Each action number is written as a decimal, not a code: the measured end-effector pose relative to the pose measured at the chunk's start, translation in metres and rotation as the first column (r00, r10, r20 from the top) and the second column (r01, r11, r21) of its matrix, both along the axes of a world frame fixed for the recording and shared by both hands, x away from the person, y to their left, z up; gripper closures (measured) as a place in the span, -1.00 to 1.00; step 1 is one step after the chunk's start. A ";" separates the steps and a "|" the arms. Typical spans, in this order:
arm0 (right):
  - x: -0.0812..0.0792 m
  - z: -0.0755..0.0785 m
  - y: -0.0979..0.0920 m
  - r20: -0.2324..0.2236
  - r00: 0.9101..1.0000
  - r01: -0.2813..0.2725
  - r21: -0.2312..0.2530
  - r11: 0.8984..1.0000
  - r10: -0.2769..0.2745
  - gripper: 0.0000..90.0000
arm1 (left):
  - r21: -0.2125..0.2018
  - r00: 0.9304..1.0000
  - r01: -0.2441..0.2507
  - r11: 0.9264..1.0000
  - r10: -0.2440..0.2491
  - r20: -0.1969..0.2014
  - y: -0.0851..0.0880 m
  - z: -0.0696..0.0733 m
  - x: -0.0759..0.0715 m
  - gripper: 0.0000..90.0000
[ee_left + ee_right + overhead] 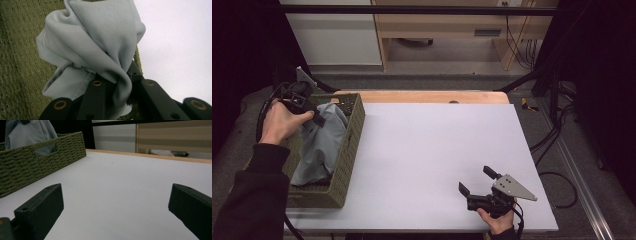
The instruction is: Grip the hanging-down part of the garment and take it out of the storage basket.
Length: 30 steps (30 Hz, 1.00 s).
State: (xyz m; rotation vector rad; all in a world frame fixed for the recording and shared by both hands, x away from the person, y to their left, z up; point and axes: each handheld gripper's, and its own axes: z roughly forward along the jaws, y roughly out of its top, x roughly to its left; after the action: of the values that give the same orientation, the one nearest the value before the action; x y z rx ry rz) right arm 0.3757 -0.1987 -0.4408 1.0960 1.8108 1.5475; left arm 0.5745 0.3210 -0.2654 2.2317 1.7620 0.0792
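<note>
A pale grey-blue cloth (319, 142) lies bunched in a green woven basket (346, 165) at the table's left side. My left gripper (318, 119) is over the basket, shut on a gathered fold of the cloth (100, 50), which drapes over the jaws in the left gripper view. Part of the cloth hangs lifted above the basket floor (15, 75). Near the table's front right edge my right gripper (477, 182) rests open, jaws spread wide with nothing between them (115, 202). From the right gripper view the basket (32, 167) and the cloth (27, 132) sit farther off at the left.
The white tabletop (437, 150) stretches between the basket and the right gripper. A wooden strip (427, 96) runs along the table's far edge. Cables (557, 135) hang off the right side, and furniture stands beyond the far edge.
</note>
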 end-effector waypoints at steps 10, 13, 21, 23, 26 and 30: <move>0.000 0.000 0.000 -0.003 1.000 -0.002 0.000 1.000 0.002 -1.00 | 0.006 1.000 0.004 1.000 -0.004 0.016 -0.002 0.008 -0.002 0.78; 0.001 0.000 0.000 -0.003 1.000 -0.002 0.004 1.000 0.002 -1.00 | 0.009 1.000 0.008 1.000 -0.008 0.022 -0.001 0.013 -0.004 0.78; 0.001 0.000 0.002 -0.002 1.000 -0.007 -0.003 1.000 0.007 -1.00 | 0.018 0.998 0.007 1.000 -0.008 0.055 0.000 0.034 -0.012 0.78; 0.001 0.001 0.003 -0.002 1.000 -0.009 0.002 1.000 0.009 -1.00 | 0.017 0.998 0.003 1.000 -0.005 0.067 0.000 0.039 -0.014 0.79; 0.001 0.001 0.004 -0.005 1.000 -0.012 0.002 1.000 0.012 -1.00 | 0.022 0.997 0.001 1.000 -0.002 0.083 0.001 0.049 -0.018 0.79; 0.002 0.002 0.005 0.002 1.000 -0.013 0.000 1.000 0.013 -1.00 | 0.024 0.995 0.001 1.000 -0.003 0.104 0.001 0.060 -0.022 0.79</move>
State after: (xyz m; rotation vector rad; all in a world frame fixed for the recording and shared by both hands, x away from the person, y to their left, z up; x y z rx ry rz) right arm 0.3775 -0.1941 -0.4393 1.0839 1.8199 1.5564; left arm 0.5524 0.3220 -0.2050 2.2039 1.7127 0.2135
